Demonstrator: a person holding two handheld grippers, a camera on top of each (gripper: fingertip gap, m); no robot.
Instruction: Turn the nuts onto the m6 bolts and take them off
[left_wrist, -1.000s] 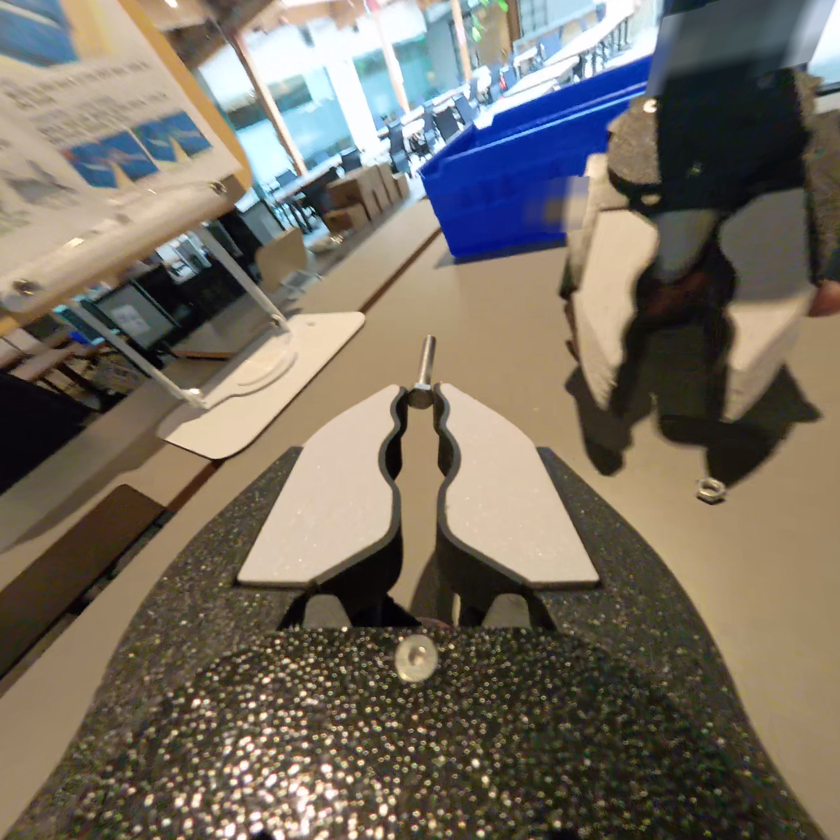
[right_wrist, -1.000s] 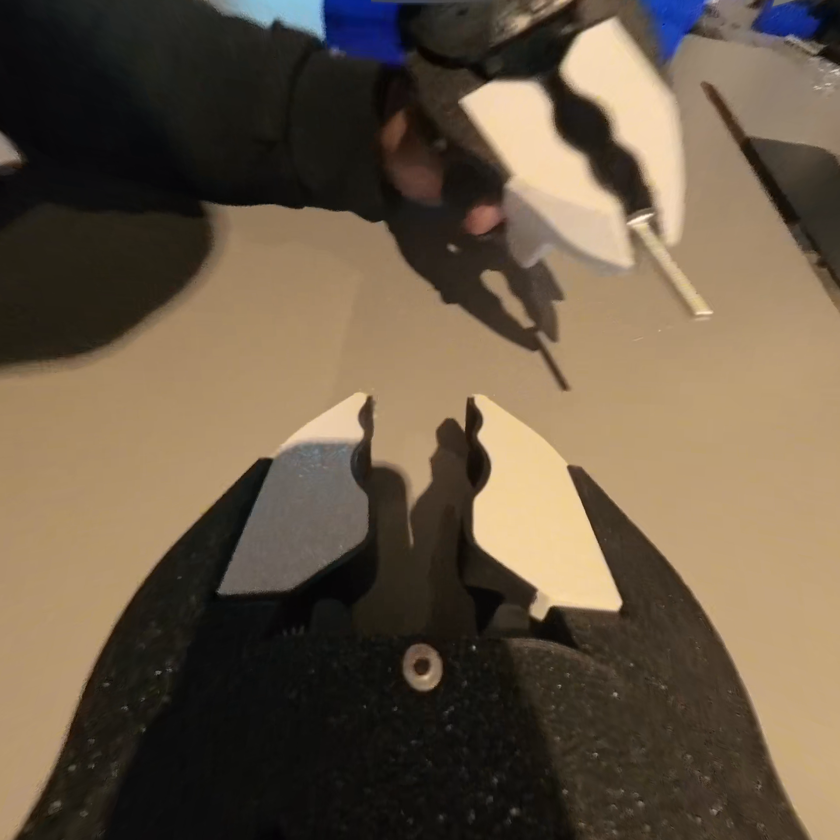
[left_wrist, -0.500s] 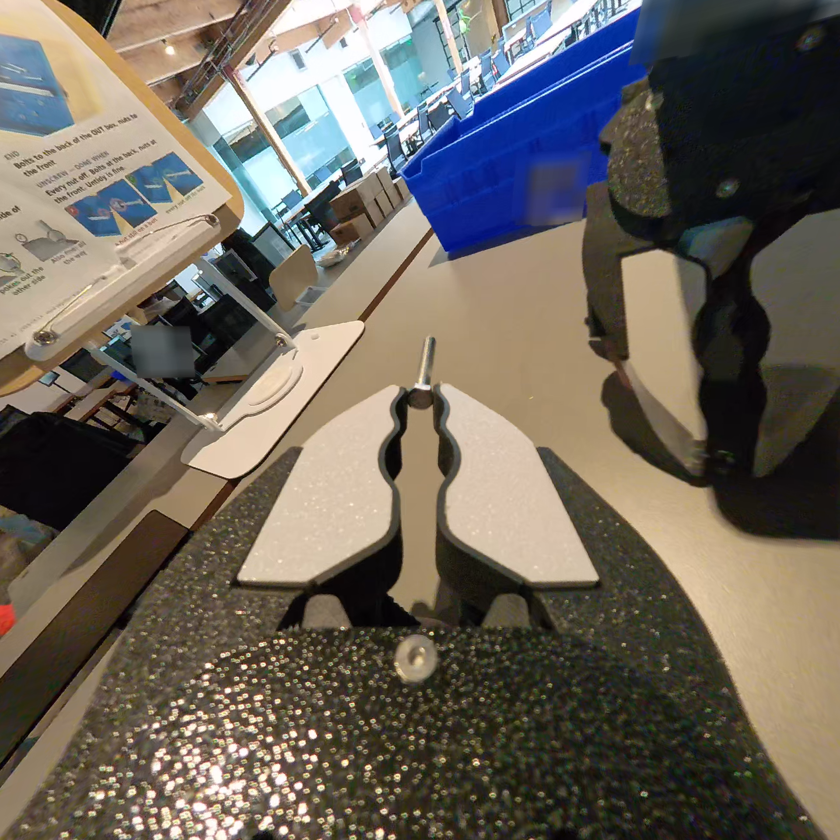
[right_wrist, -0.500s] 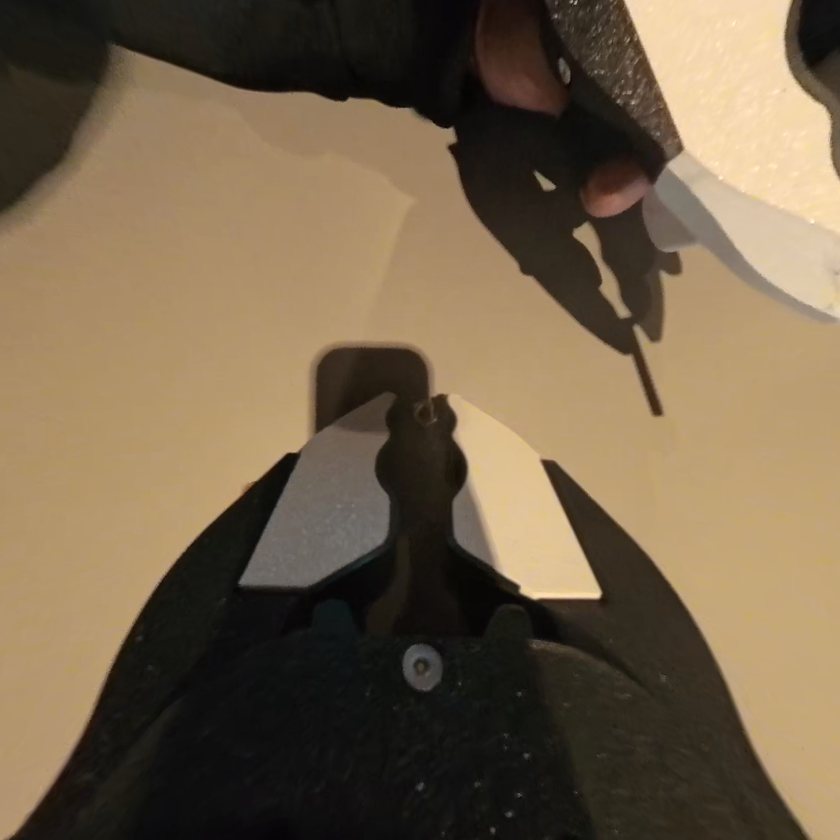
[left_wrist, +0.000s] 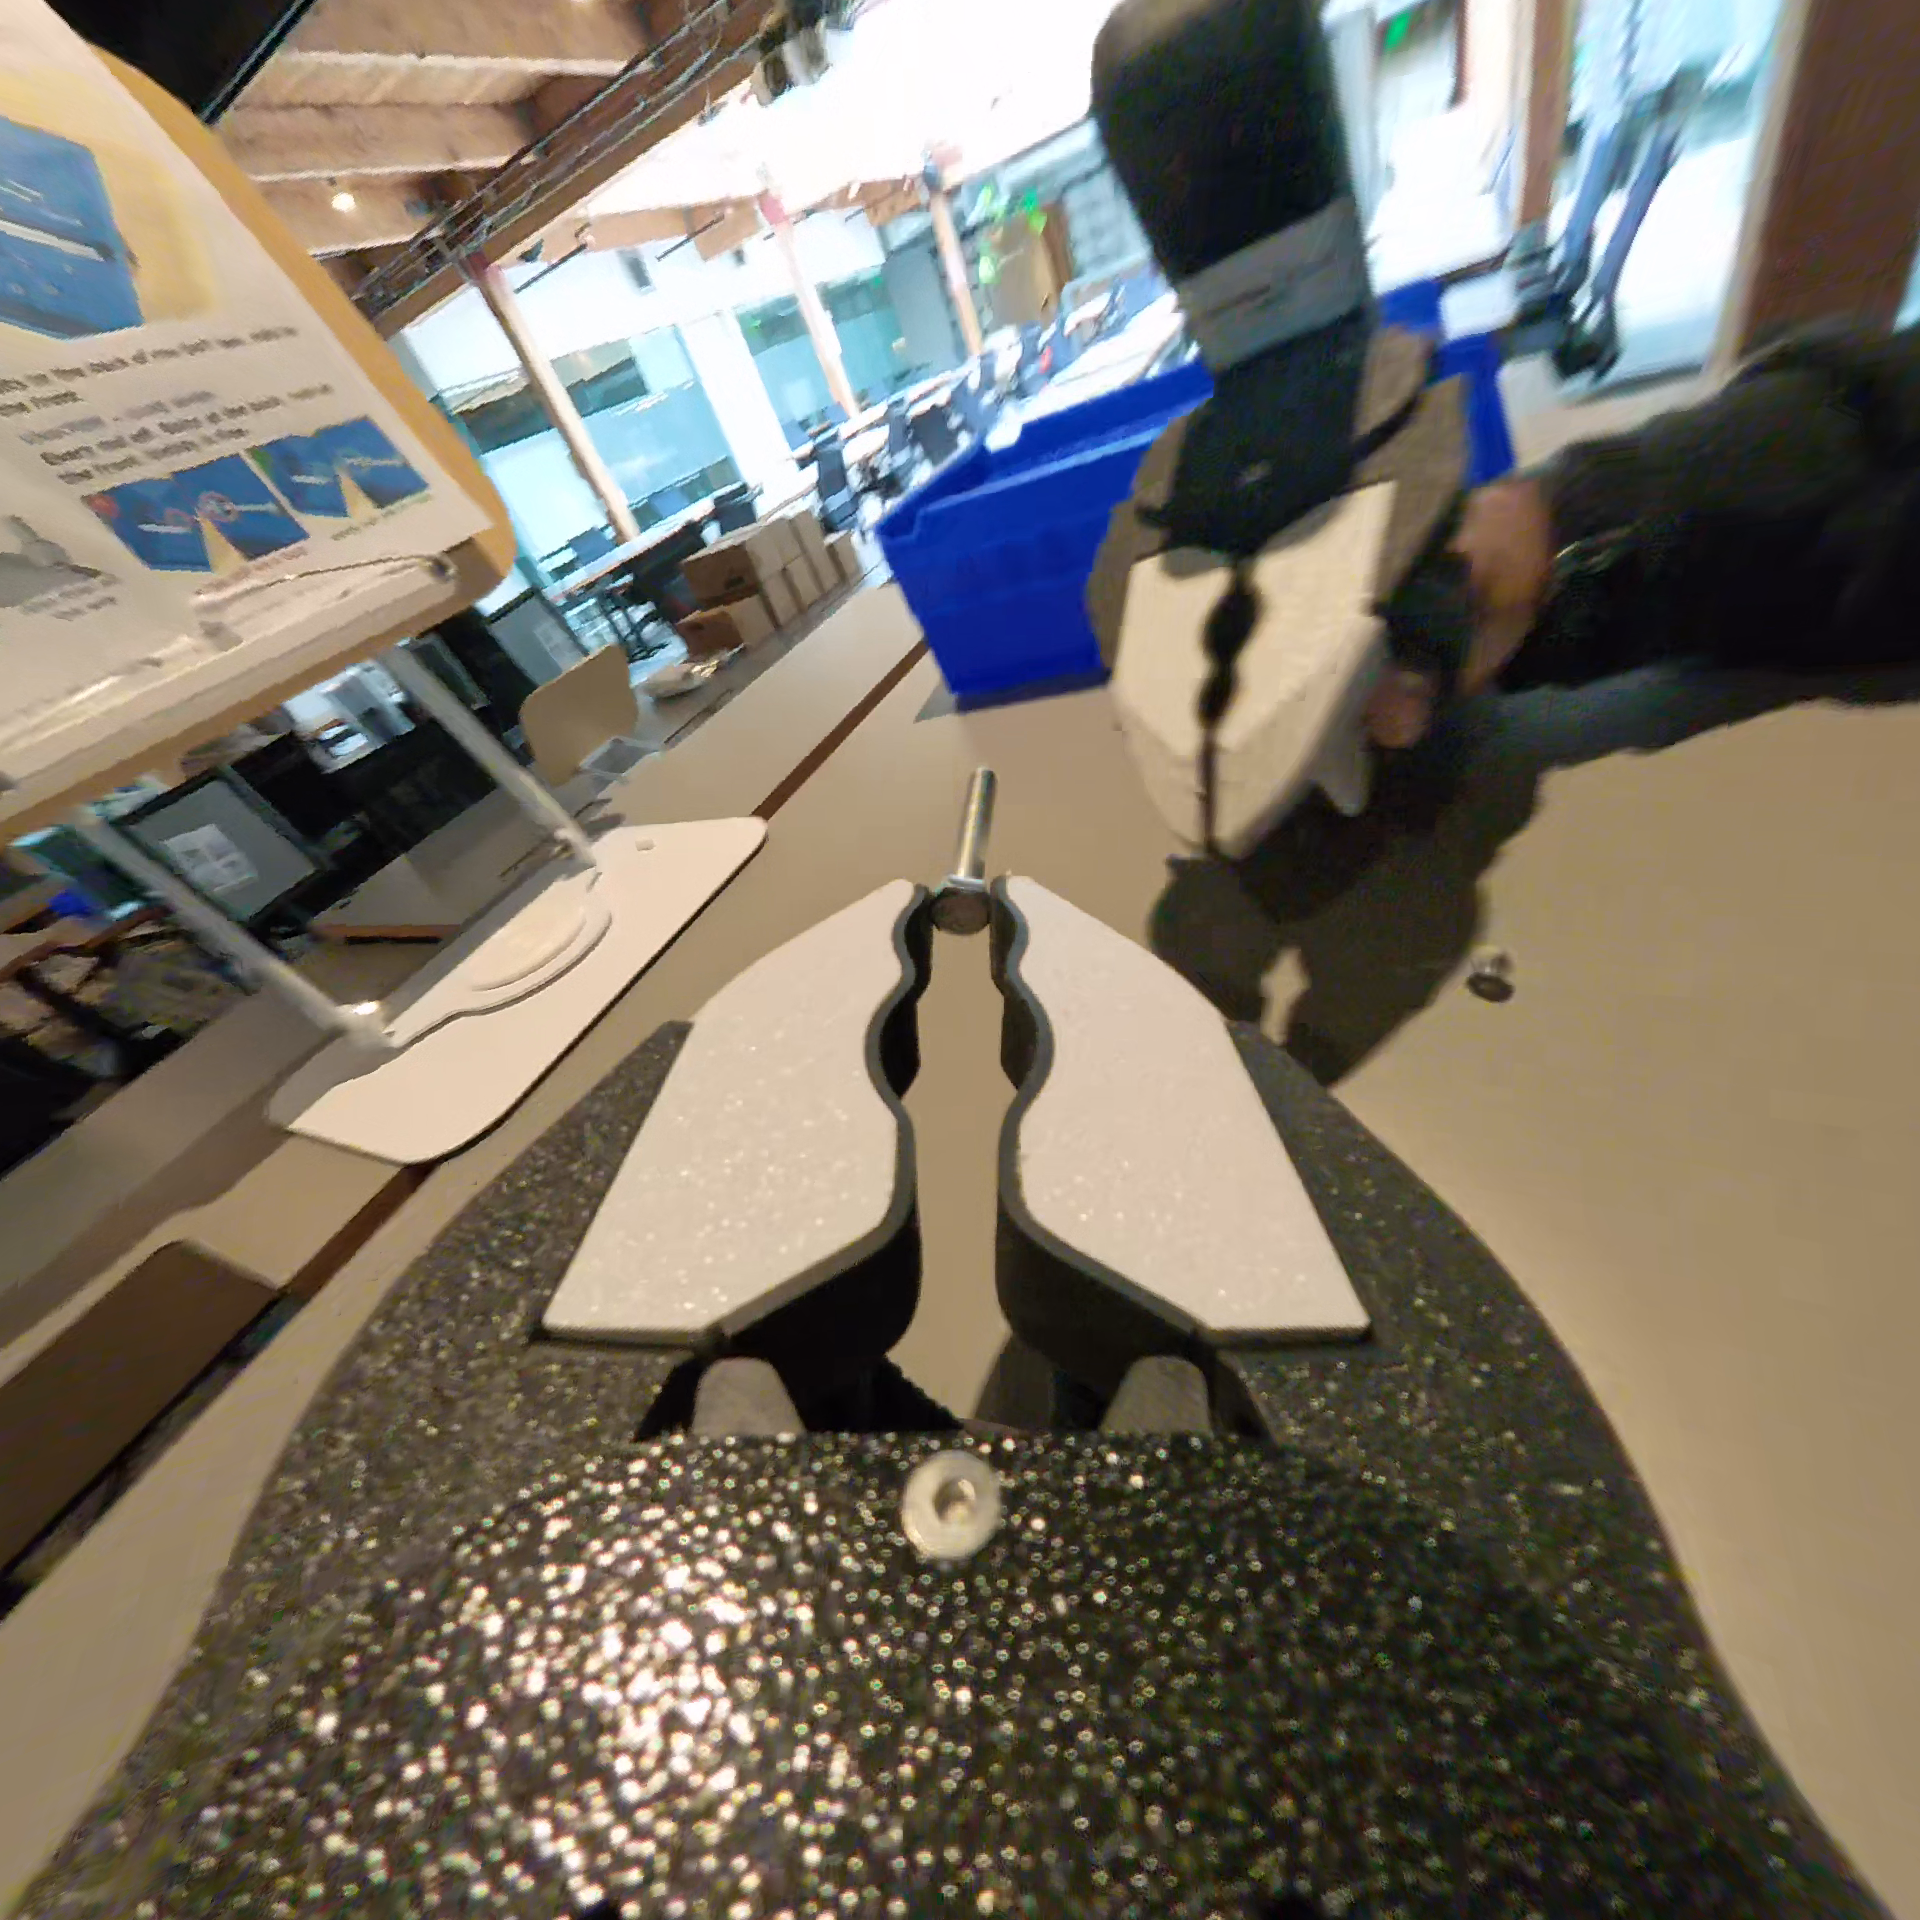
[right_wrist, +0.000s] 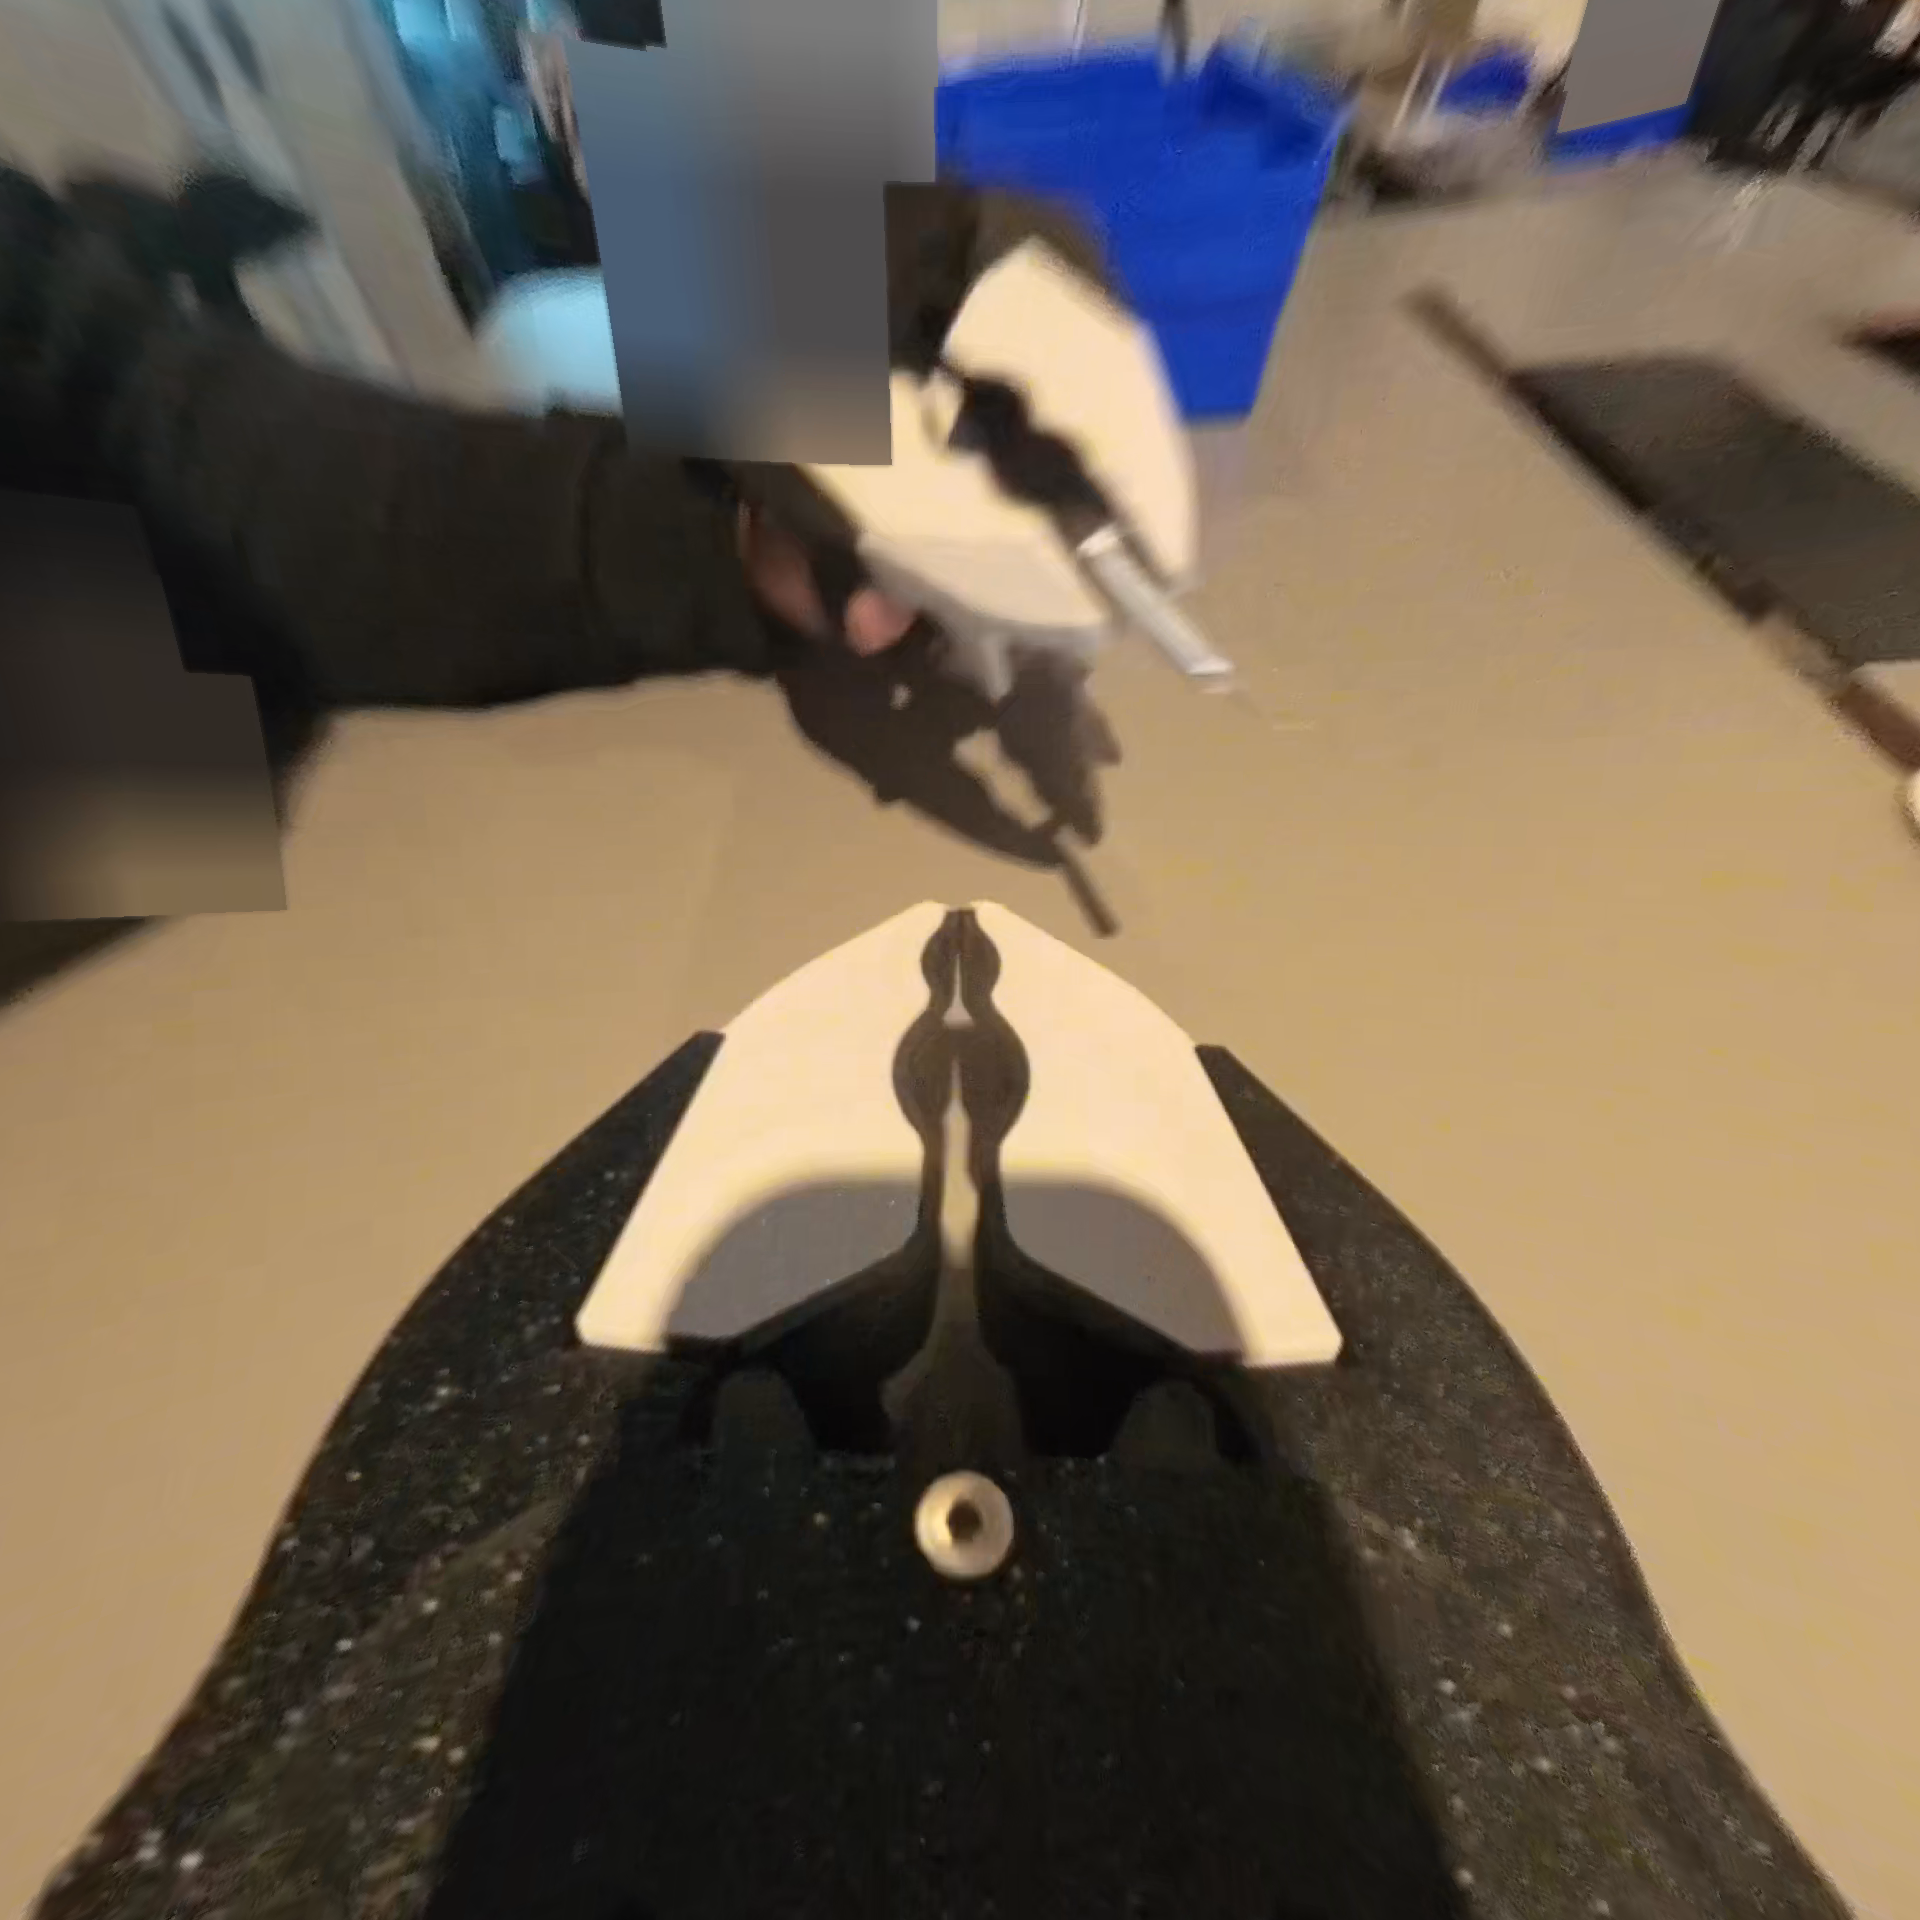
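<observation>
My left gripper is shut on the head of a silver bolt, which points forward above the beige table. It also shows in the right wrist view, with the bolt jutting down to the right. My right gripper is shut, raised above the table, and I see nothing between its tips. It shows in the left wrist view, to the right of the bolt and held in a hand. A small silver nut lies on the table under and to the right of it.
A tilted clipboard with an instruction sheet stands on a white base at the left table edge. A blue bin sits at the back, also in the right wrist view. A dark strip runs along the right. The gap from one gripper's tips to the other's is roughly 6 cm.
The right gripper came down open at the nut, closed, then lifted away shut. The nut still lies on the table. The left gripper kept hold of the bolt.
</observation>
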